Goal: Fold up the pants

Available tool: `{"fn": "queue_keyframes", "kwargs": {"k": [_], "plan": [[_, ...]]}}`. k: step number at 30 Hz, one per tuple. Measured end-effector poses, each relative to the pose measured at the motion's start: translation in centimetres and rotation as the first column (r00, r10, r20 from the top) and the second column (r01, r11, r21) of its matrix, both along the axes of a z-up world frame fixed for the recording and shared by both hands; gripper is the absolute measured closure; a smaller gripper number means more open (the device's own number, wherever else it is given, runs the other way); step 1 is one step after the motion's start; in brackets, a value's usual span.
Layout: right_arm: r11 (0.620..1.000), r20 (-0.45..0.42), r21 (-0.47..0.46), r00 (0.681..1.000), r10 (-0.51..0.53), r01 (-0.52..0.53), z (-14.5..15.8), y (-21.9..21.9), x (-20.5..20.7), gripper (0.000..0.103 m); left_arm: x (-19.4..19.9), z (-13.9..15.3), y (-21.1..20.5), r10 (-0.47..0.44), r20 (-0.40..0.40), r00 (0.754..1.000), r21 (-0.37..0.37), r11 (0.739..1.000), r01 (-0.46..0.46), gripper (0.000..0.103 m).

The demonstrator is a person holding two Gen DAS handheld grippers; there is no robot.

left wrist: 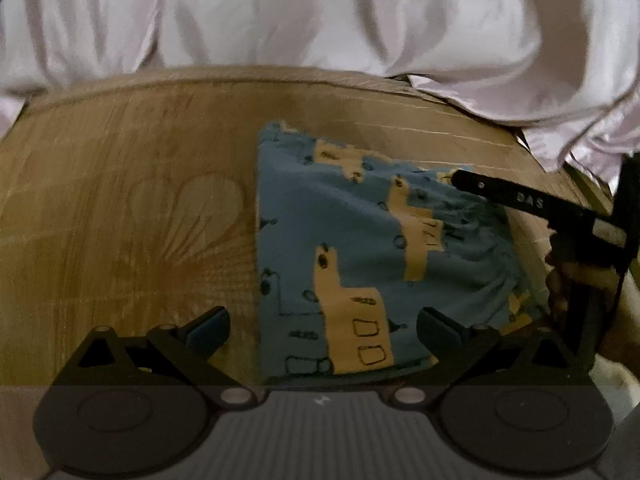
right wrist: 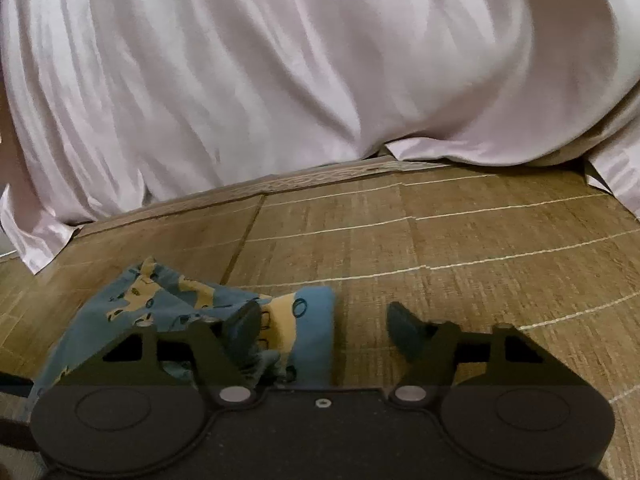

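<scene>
Now the left tongs (left wrist: 322,330) hang released at 6 o'clock over the mat (left wrist: 120,208), fingers straddling the near edge of the folded blue pants (left wrist: 360,240). At 3 o'clock the right tongs (right wrist: 322,330) are also spread, one finger (right wrist: 244,328) resting on the pants' bunched cloth.

We find open woven mat (left wrist: 120,208) left of the folded pants (left wrist: 360,248); pale draped fabric (right wrist: 240,80) blocks the far edge.

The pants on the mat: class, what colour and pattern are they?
The pants are blue with yellow llama-like animal shapes and small dark outline drawings, clearest in the left wrist view.
</scene>
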State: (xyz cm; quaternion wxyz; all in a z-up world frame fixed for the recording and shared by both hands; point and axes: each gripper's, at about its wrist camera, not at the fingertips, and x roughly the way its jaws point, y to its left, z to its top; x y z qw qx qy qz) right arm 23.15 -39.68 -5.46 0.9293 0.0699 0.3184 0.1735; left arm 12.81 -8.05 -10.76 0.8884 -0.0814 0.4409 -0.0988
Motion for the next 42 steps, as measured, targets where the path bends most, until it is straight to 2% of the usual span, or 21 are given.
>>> {"fn": "queue_keyframes", "kwargs": {"k": [2, 9, 12, 15, 18, 20, 22, 30, 32, 33, 35, 38, 42], "plan": [[1.0, -0.009, 0.003, 1.0, 0.0, 0.0, -0.1, 0.0, 0.1, 0.048, 0.1, -0.1, 0.7, 0.019, -0.015, 1.0, -0.033, 0.999, -0.02, 0.004], [1.0, -0.022, 0.024, 1.0, 0.015, -0.014, -0.1, 0.1, 0.0, 0.062, -0.3, 0.1, 0.8, -0.016, -0.027, 1.0, -0.047, 0.999, 0.015, 0.013], [0.999, -0.036, 0.048, 0.999, 0.022, -0.02, 0.0, -0.1, -0.1, 0.059, -0.4, 0.2, 0.8, -0.026, -0.033, 0.999, -0.071, 0.997, 0.023, 0.014], [0.99, -0.072, 0.142, 0.997, 0.025, -0.015, 0.0, -1.1, 0.0, 0.05, -0.5, 0.1, 1.1, -0.023, -0.038, 0.999, -0.103, 0.994, 0.019, 0.014], [0.974, -0.108, 0.227, 0.994, 0.013, 0.011, -0.2, -2.3, 0.3, 0.05, -0.5, 0.0, 1.6, -0.009, -0.04, 0.999, -0.134, 0.991, 0.003, 0.014], [0.965, -0.127, 0.26, 0.992, 0.017, 0.016, -0.3, -2.7, 0.4, 0.05, -0.6, 0.0, 1.6, -0.005, -0.035, 0.999, -0.126, 0.992, 0.001, 0.018], [0.964, -0.137, 0.265, 0.99, 0.038, 0.0, -0.2, -2.8, 0.3, 0.05, -0.7, 0.1, 1.5, -0.008, -0.031, 0.999, -0.113, 0.994, 0.004, 0.024], [0.956, -0.158, 0.285, 0.981, 0.114, -0.065, 0.1, -2.4, -0.1, 0.039, -0.7, 0.1, 1.5, -0.003, -0.03, 1.0, -0.105, 0.994, 0.0, 0.029], [0.959, -0.154, 0.273, 0.981, 0.119, -0.074, 0.2, -2.2, -0.2, 0.04, -0.8, 0.1, 1.3, -0.009, -0.025, 1.0, -0.086, 0.996, 0.007, 0.03], [0.965, -0.149, 0.249, 0.982, 0.116, -0.076, 0.3, -2.0, -0.3, 0.045, -0.8, 0.2, 1.1, -0.014, -0.021, 1.0, -0.068, 0.998, 0.012, 0.032], [0.983, -0.132, 0.16, 0.986, 0.106, -0.085, 0.5, -1.2, -0.7, 0.056, -0.9, 0.2, 0.6, -0.023, -0.012, 1.0, -0.023, 0.999, 0.023, 0.036], [0.994, -0.093, 0.03, 0.99, 0.105, -0.103, 0.9, 0.3, -1.8, 0.062, -1.1, 0.2, -0.4, -0.028, -0.001, 1.0, 0.061, 0.998, 0.028, 0.044], [0.995, -0.038, -0.076, 0.997, 0.067, -0.069, 1.5, 2.1, -3.5, 0.075, -1.1, 0.2, -1.3, -0.041, 0.01, 0.999, 0.122, 0.992, 0.04, 0.053]]}}
